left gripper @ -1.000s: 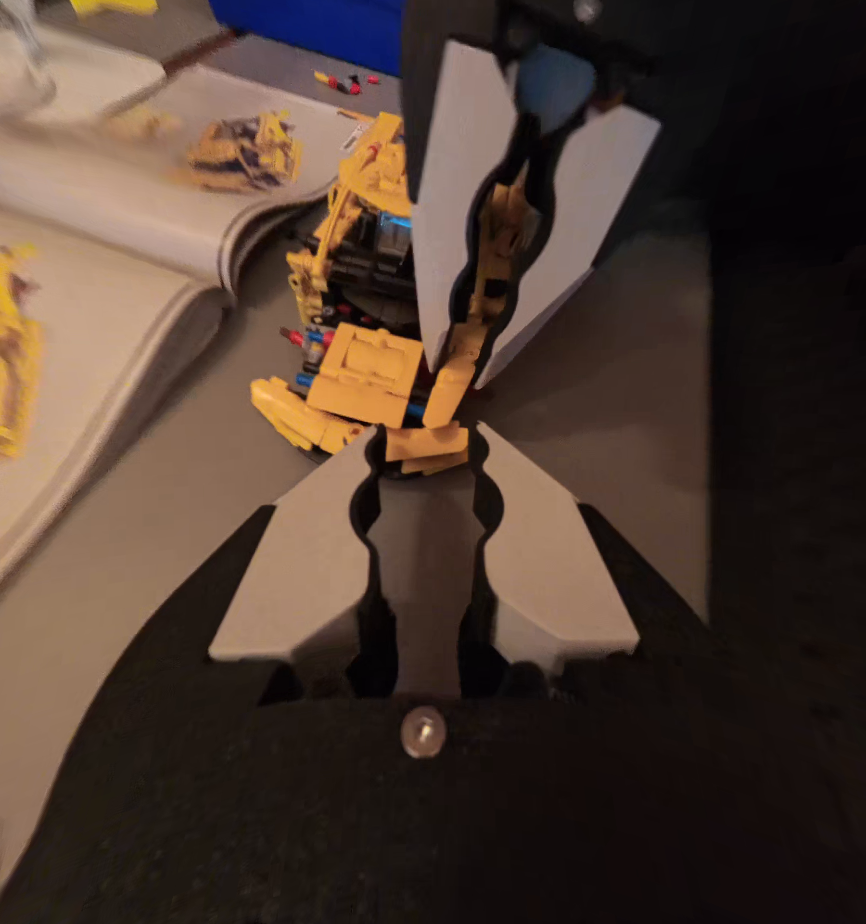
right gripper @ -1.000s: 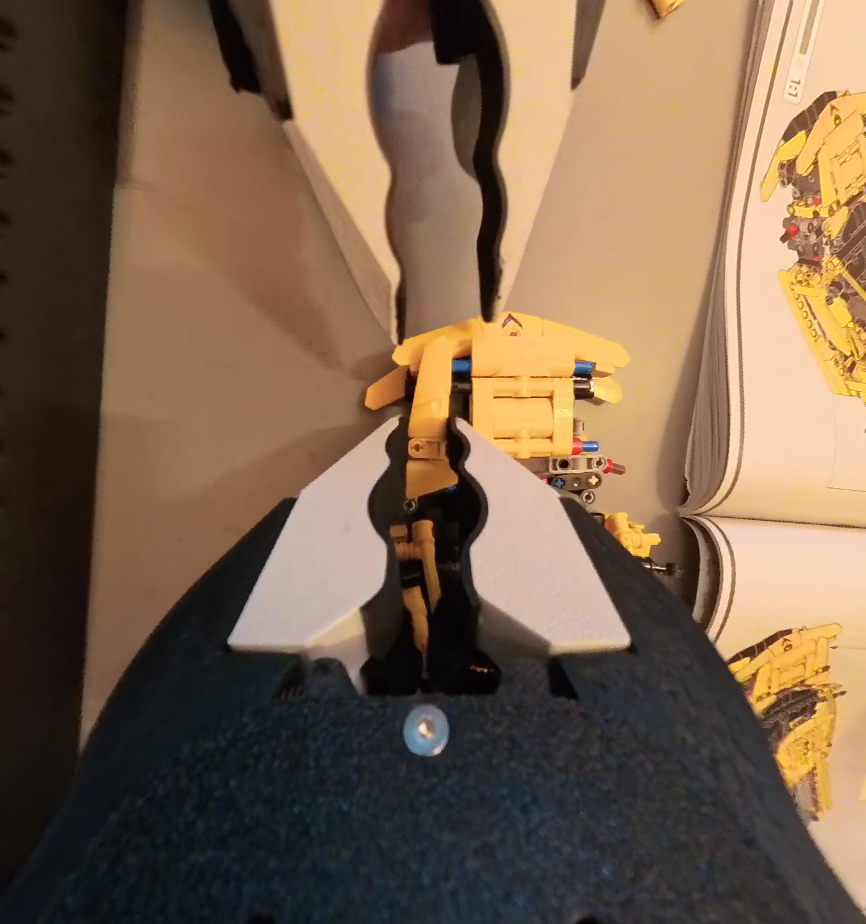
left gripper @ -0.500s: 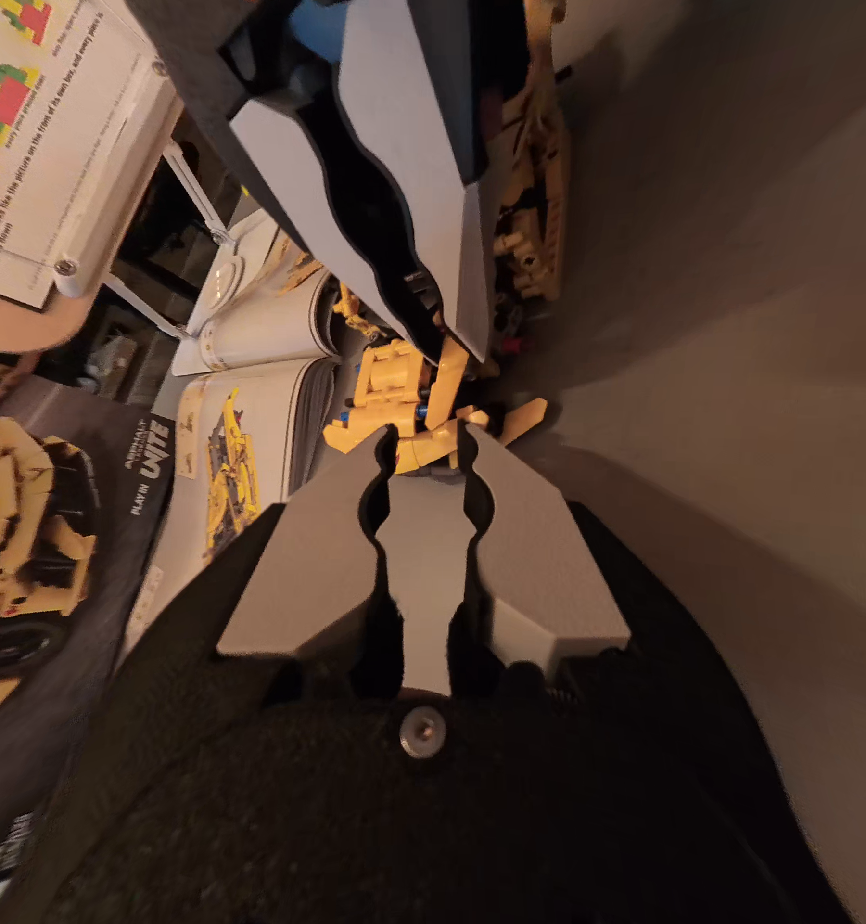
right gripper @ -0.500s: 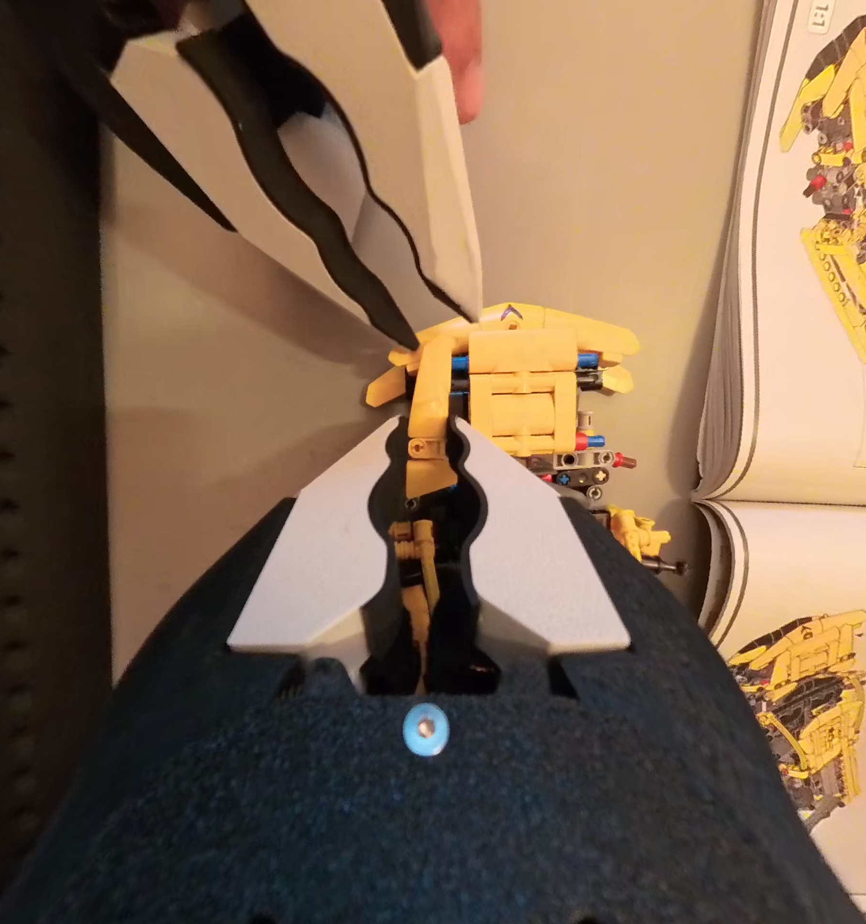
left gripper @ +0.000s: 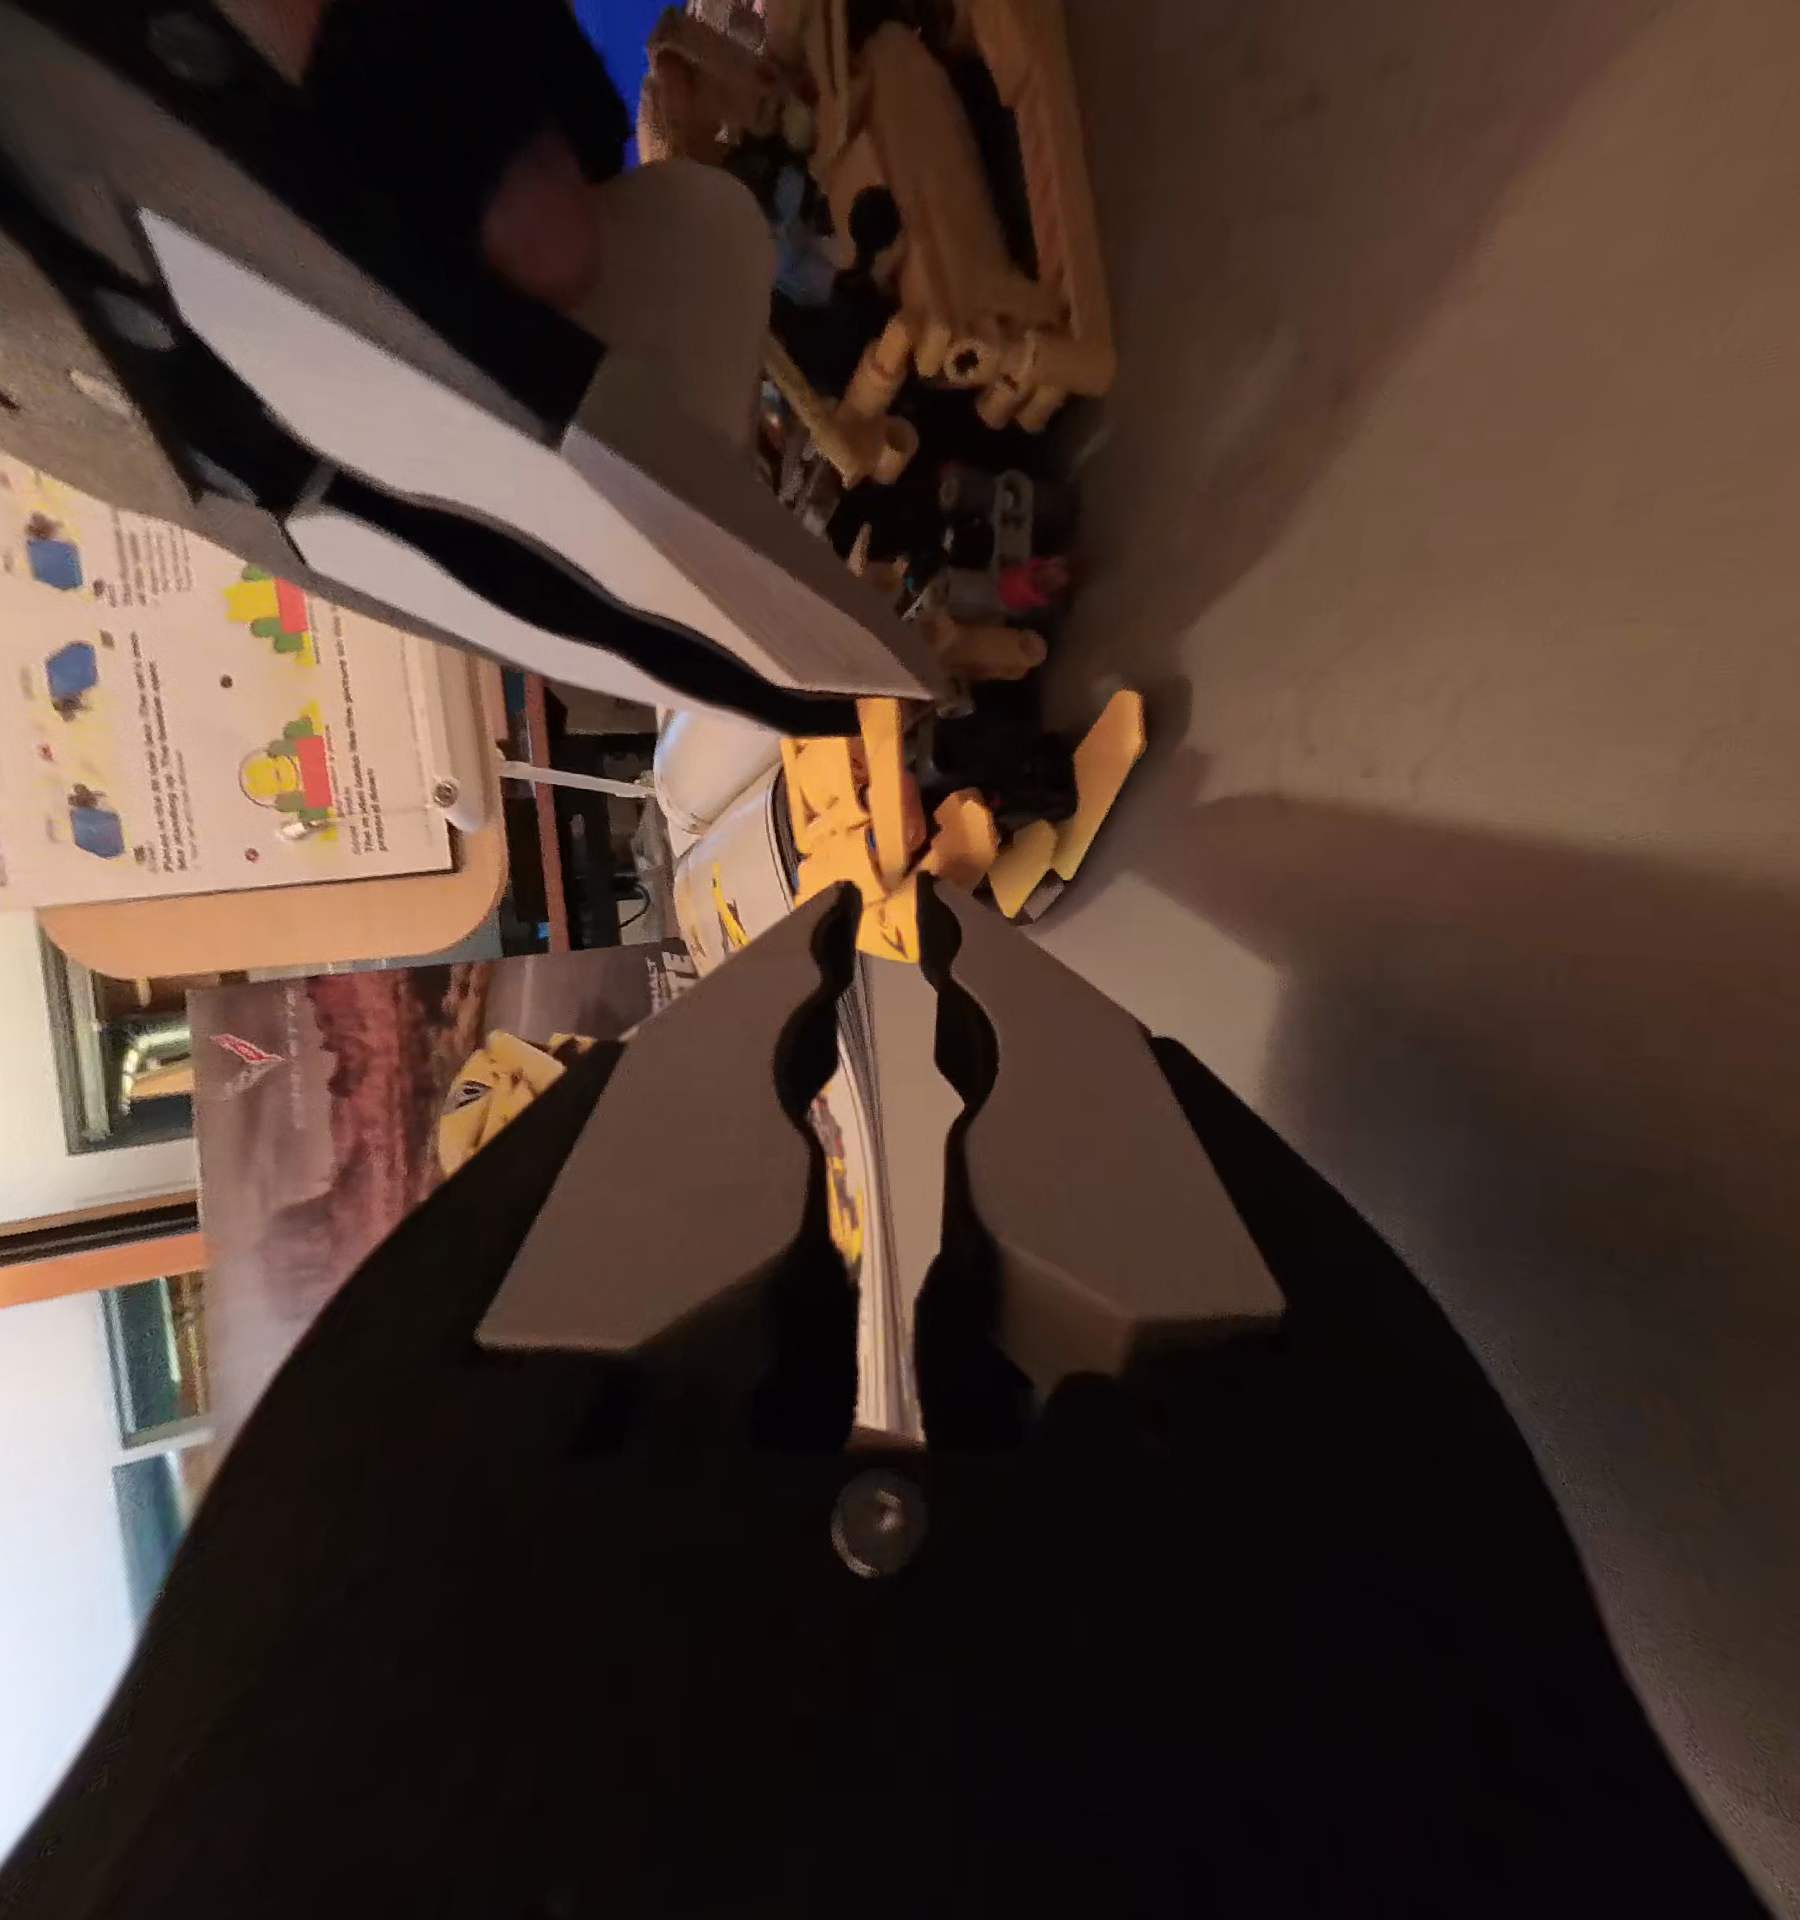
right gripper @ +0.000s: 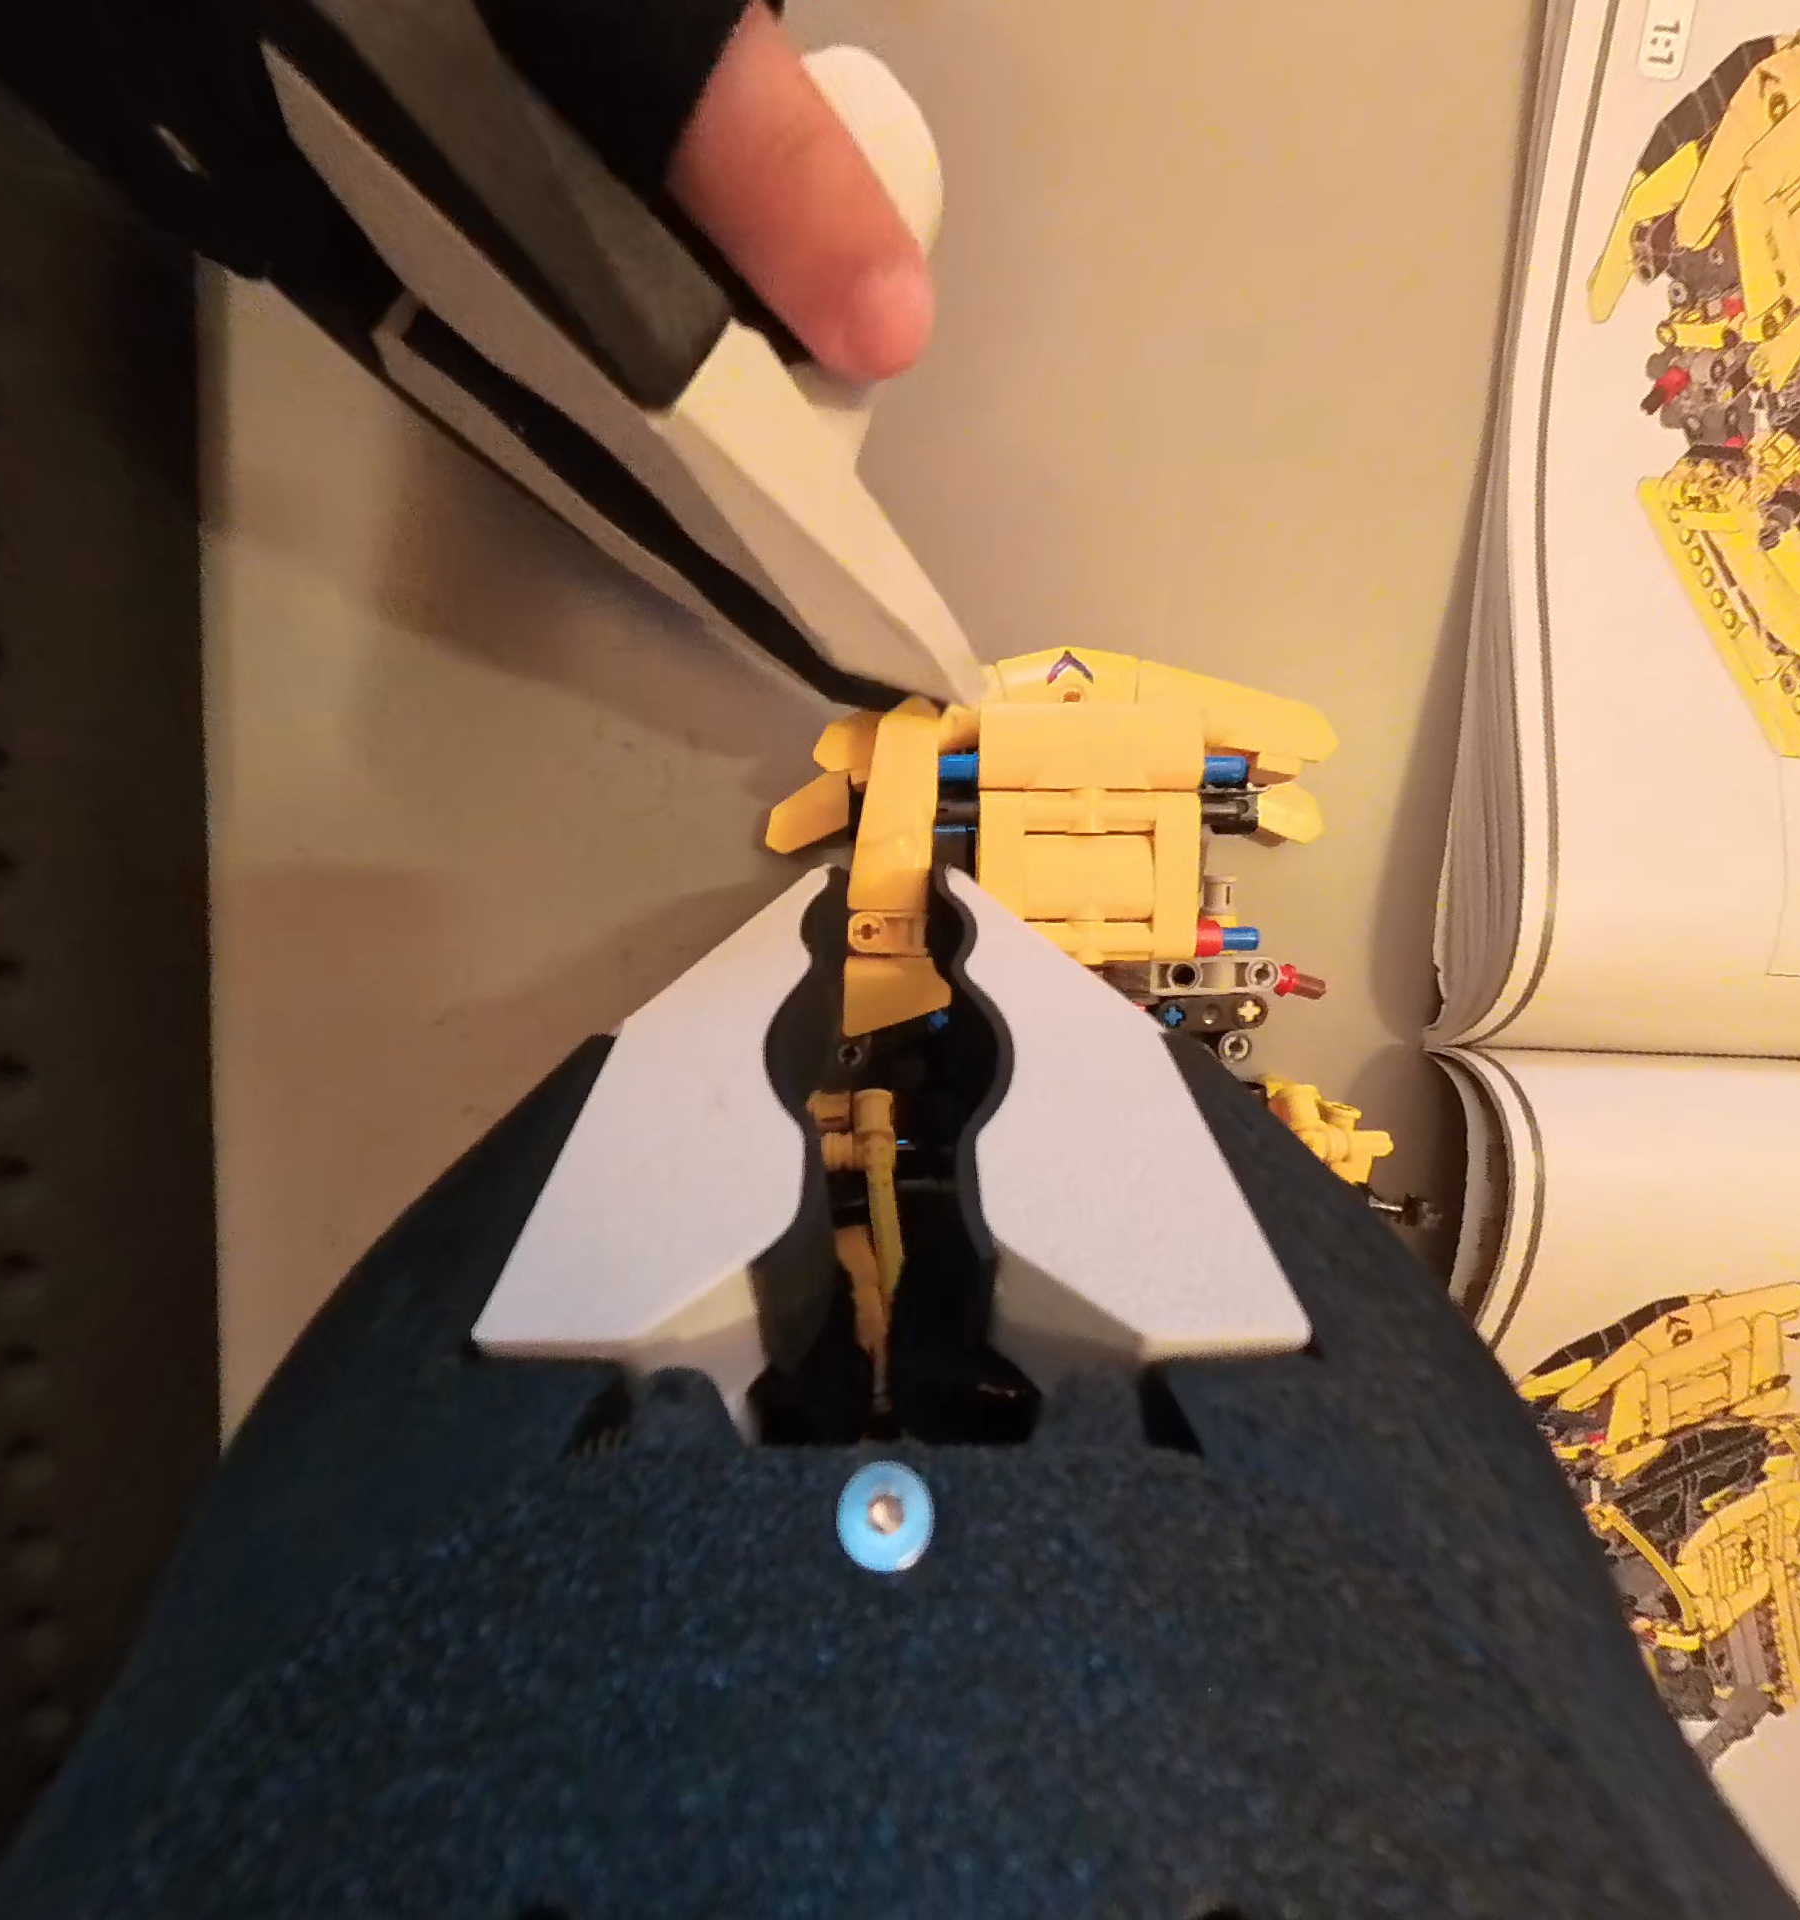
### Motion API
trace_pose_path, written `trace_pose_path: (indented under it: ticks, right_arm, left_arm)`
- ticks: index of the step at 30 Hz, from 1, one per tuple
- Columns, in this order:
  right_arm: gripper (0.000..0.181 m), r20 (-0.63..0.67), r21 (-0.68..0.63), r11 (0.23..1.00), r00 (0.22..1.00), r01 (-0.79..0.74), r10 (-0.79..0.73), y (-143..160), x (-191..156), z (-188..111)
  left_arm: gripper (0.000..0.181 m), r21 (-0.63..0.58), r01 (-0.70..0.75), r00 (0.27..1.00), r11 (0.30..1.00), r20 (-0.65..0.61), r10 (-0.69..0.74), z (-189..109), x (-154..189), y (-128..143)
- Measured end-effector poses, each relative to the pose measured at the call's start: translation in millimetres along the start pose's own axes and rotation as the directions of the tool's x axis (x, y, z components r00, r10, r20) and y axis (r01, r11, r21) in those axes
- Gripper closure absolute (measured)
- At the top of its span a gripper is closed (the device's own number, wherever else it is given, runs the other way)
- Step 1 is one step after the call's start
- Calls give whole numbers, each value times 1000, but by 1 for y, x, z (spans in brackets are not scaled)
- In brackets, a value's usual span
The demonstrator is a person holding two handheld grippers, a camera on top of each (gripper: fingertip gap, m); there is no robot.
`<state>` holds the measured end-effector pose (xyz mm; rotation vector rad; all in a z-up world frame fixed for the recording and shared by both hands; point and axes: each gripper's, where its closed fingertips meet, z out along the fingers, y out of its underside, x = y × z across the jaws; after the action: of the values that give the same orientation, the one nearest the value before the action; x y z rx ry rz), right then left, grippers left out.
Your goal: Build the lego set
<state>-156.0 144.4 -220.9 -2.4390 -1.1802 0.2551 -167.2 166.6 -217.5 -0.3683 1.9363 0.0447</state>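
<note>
Right gripper [right gripper: 888, 883] clamps a yellow side beam of the lego model [right gripper: 1072, 821] on the table [right gripper: 563, 623]; left gripper [left gripper: 888, 909] pinches its nose, probably gripping. Next: press the front panel home, gently.

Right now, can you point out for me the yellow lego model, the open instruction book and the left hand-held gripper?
yellow lego model [right gripper: 1067, 790]: right wrist view, on its yellow front block.
open instruction book [right gripper: 1644, 1164]: right wrist view, on the lower page.
left hand-held gripper [left gripper: 888, 902]: left wrist view, midway between its fingertips.
</note>
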Motion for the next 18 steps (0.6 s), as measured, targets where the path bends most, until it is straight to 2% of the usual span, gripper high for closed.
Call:
trace_pose_path:
  ticks: [7, 11, 12, 15, 18]
  right_arm:
    - [167, 14, 9, 1000, 1000, -15, 15, 1, 1, -2]
    - [167, 10, 28, 999, 1000, -23, 23, 1, 2, -4]
    - [163, -1, 47, 999, 1000, -10, 10, -1, 3, -6]
    - [132, -4, 108, 994, 1000, 9, -8, -7, 1, -16]
    - [105, -105, 156, 987, 994, 40, -24, -14, 19, -21]
  left_arm:
    - [176, 2, -164, 985, 986, 61, 164, 3, 1, -7]
    - [177, -8, -172, 983, 985, 66, 173, 4, 1, -7]
    - [177, -11, -174, 982, 985, 68, 174, 5, 1, -8]
    - [178, -31, -161, 985, 986, 58, 162, 6, 0, -7]
    - [179, -52, -239, 968, 970, 70, 243, 7, 0, -7]
